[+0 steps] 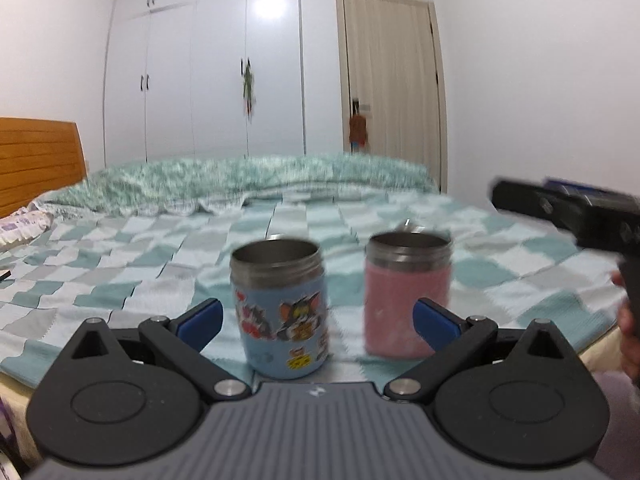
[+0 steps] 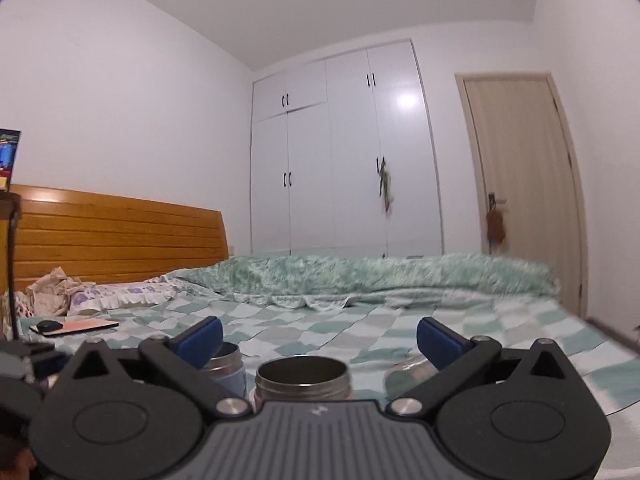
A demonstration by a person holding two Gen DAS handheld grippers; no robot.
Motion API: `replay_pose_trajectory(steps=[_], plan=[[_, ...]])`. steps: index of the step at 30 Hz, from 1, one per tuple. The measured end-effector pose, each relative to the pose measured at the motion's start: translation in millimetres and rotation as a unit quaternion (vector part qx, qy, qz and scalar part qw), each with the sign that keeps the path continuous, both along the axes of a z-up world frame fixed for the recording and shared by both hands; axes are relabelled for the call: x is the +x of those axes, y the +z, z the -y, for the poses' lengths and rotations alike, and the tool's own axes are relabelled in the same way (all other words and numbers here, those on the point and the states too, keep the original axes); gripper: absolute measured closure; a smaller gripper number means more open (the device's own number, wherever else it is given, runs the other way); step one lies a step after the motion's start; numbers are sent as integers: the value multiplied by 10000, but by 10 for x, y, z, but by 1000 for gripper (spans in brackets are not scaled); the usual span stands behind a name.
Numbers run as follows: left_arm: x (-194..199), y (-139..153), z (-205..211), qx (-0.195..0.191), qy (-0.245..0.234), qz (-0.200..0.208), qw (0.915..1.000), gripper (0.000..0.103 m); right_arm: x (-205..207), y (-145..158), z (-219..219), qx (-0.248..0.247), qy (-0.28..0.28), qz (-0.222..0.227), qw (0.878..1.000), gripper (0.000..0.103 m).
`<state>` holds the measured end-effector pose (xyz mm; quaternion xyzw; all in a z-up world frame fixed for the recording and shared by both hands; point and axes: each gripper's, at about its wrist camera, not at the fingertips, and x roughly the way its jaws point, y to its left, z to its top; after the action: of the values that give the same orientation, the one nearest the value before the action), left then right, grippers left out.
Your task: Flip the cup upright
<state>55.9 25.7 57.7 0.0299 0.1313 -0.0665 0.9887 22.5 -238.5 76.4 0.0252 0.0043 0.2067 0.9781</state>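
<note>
**Two cups stand up, one may lie on its side**

The bed [image 1: 120,248] carries everything, under a soft checked cover. On its near edge stand the blue cup [image 1: 282,312] on the left and the pink cup [image 1: 408,304] on the right. They are near each other but not touching, and both have their open mouths up.

The left hand-held gripper [image 1: 316,316] is wide apart and holds nothing. The blue cup sits between its fingers, and the pink cup is partly behind the right one. The right hand-held gripper [image 2: 318,336] is also wide apart and empty, just above the pink cup.

Just right of the pink cup lies a blurry silver thing [image 2: 408,372]. It may be a cup on its side, but I cannot tell for sure. If it is, that is likely the one to flip.

To do it well, come in from the right side. Pinch the body in the middle, lift it clear of the cover, turn it mouth up, then set it down softly. The bed is soft, so a cup may wobble.

The pink cup is close and could get knocked over. A big fluffy green quilt [image 1: 260,180] lies far back, and a phone [image 2: 80,326] lies far left. Both are well out of the way.
</note>
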Motion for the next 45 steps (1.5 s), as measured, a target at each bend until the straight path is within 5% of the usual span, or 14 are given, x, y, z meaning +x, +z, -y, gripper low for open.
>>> replay_pose_trajectory(steps=[14,45], plan=[[-406,-407,465,-187,55,642,9977,0,-873,-398,505,-628,-704,220,9953,0],[-477,-523,534,-116,71,913,9957,0,-833,-573,556,-565,-884,149,9944,0]])
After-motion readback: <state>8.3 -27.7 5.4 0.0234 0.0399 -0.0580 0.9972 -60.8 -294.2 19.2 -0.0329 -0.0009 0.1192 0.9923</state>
